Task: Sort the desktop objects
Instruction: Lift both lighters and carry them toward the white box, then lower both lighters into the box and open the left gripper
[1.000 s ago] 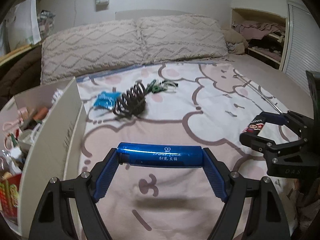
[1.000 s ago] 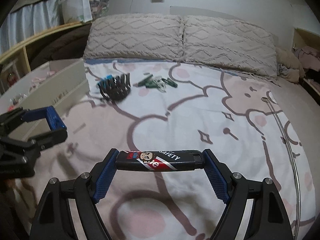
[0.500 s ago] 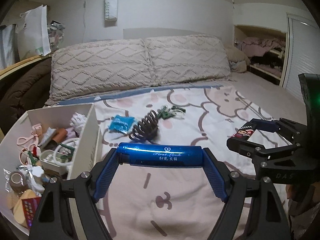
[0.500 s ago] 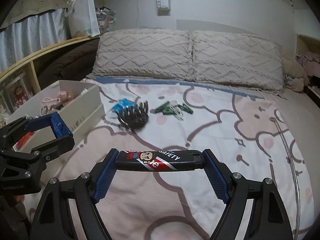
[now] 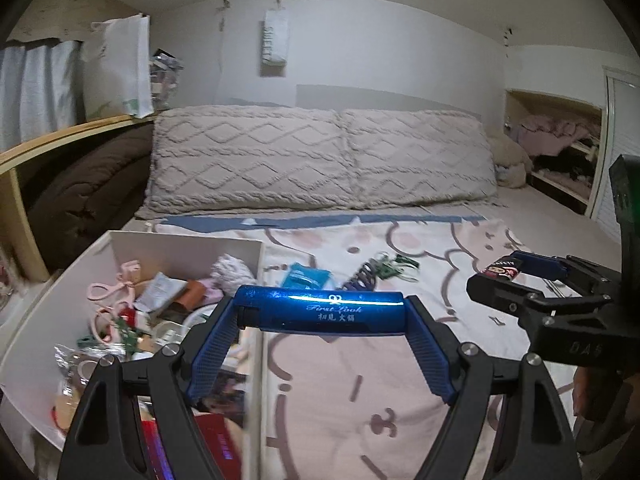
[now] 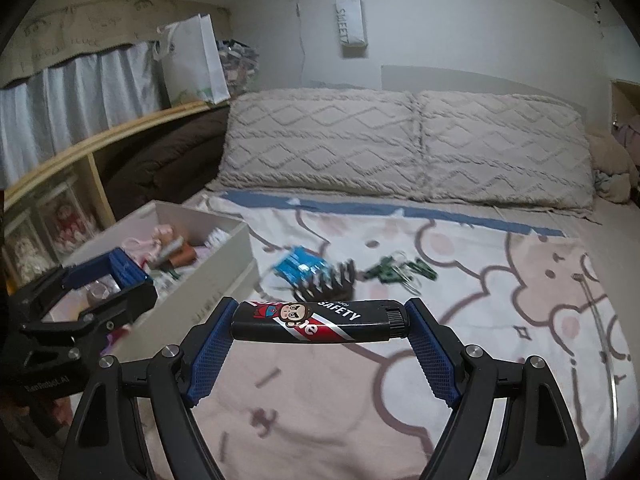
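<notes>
Two tools grip lighters: left tool (image 5: 324,316) the blue lighter (image 5: 320,314), right tool (image 6: 320,322) the black lighter (image 6: 316,321).

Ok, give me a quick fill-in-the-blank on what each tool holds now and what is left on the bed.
1. The left tool is clamped on a ____ lighter.
2. The word printed on the black lighter in the right tool is ____.
3. The white box lies on the ____ side of the left wrist view.
4. The hair claw lies between the blue packet and the ____ clips.

Missing: blue; SAFETY; left; green
</notes>
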### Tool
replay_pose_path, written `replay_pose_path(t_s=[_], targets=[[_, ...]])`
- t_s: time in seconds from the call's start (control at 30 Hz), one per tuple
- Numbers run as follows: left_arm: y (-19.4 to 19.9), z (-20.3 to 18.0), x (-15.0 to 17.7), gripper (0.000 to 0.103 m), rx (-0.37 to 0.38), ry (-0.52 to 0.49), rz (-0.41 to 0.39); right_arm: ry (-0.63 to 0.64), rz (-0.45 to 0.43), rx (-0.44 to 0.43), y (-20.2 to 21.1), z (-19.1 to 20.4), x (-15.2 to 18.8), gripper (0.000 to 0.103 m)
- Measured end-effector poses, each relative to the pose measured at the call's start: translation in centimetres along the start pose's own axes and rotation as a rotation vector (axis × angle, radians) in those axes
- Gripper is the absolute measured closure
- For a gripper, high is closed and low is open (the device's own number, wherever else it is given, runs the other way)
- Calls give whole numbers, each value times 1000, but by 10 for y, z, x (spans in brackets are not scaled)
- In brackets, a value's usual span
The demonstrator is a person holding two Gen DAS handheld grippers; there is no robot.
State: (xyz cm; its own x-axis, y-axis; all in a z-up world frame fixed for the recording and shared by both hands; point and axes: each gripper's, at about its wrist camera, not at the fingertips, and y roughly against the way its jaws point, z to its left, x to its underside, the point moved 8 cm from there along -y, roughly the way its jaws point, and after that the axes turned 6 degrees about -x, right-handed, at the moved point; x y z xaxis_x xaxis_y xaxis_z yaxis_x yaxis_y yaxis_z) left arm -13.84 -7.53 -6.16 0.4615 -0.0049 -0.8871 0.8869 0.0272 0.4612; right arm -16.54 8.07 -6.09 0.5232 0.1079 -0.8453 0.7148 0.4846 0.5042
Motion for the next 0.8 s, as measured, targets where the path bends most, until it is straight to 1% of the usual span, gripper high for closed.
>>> replay_pose_path(t_s=[0.2, 0.43, 0.53, 0.8], targets=[[6, 31, -7, 21, -25, 44, -18, 9, -14, -36, -9, 24, -14, 19], [15, 62, -13, 21, -64, 74, -43, 5, -23, -79, -19, 50, -26, 19], [20, 78, -16, 21, -101, 91, -61, 4, -23, -90, -24, 60, -29, 19], [30, 120, -20, 21, -163, 154, -87, 19, -7, -128, -40, 90, -35, 19]])
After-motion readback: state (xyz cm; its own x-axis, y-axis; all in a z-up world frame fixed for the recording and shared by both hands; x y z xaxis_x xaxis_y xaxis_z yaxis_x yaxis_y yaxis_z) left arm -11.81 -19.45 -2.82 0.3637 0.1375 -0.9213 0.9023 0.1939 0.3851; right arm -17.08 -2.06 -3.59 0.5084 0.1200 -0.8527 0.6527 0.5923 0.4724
